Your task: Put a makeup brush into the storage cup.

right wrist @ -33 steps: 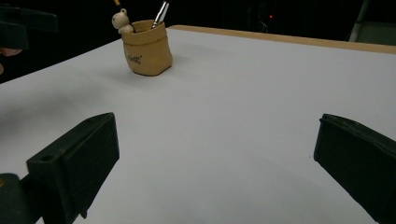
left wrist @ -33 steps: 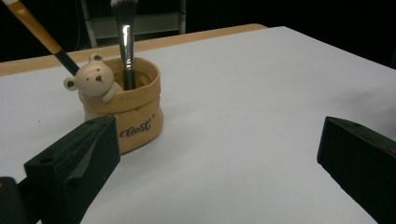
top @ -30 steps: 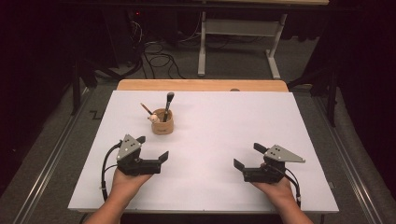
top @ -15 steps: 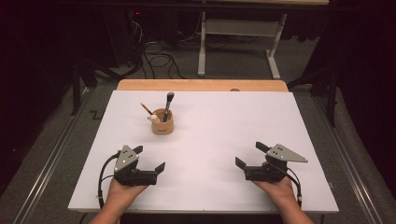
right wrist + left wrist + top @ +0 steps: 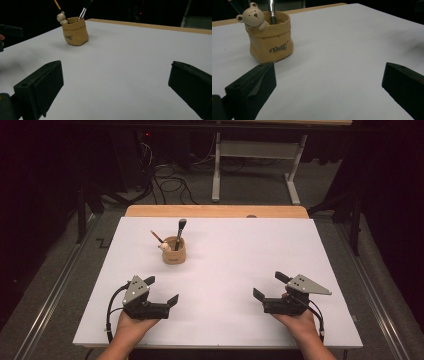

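A small tan pouch-shaped cup (image 5: pixel 174 254) with a bear figure (image 5: pixel 163 247) on its rim stands left of centre on the white table top (image 5: pixel 235 255). A dark brush (image 5: pixel 180 231) and a pencil (image 5: pixel 155 236) stick out of it. My left gripper (image 5: pixel 161 289) rests near the front left, open and empty, with the cup (image 5: pixel 270 42) ahead of its jaws in the left gripper view (image 5: pixel 328 72). My right gripper (image 5: pixel 267 284) sits at the front right, open and empty. Its own view has the cup (image 5: pixel 75 31) far off, beyond the wide-apart jaws (image 5: pixel 116 67).
A wooden strip (image 5: pixel 215 211) borders the far edge of the white top. Beyond it, on the floor, are cables (image 5: pixel 167 182) and a white metal frame (image 5: pixel 255 155). Metal rails (image 5: pixel 47 295) run along both sides of the table.
My left gripper has drawn back a little toward the front edge and turned slightly. The right gripper has barely shifted. Both stay open.
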The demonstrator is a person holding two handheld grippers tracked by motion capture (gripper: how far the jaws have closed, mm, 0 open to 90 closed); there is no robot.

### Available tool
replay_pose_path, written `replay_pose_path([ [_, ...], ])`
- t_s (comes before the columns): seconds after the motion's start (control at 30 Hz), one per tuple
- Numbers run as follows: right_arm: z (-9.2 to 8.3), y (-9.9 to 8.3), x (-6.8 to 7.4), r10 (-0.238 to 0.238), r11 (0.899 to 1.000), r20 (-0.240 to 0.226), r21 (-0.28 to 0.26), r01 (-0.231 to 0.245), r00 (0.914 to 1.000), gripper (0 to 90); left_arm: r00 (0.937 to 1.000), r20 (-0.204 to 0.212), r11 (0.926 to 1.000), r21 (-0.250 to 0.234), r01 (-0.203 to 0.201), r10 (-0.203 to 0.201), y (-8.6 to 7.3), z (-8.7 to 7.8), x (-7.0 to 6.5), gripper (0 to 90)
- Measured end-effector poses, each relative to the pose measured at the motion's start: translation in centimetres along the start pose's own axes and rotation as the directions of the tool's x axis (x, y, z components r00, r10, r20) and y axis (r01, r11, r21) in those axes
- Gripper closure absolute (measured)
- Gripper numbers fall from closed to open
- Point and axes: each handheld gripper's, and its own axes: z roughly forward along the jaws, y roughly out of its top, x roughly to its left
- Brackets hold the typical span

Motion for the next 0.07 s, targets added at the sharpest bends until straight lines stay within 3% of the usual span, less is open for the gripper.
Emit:
replay_pose_path([
  [0.07, -0.01, 0.02, -0.03, -0.001, 1.0, -0.001, -0.002, 0.001, 1.0, 0.6, 1.0, -0.002, 1.0, 0.001, -0.003, 0.003, -0.02, 0.04, 0.0, 0.2],
])
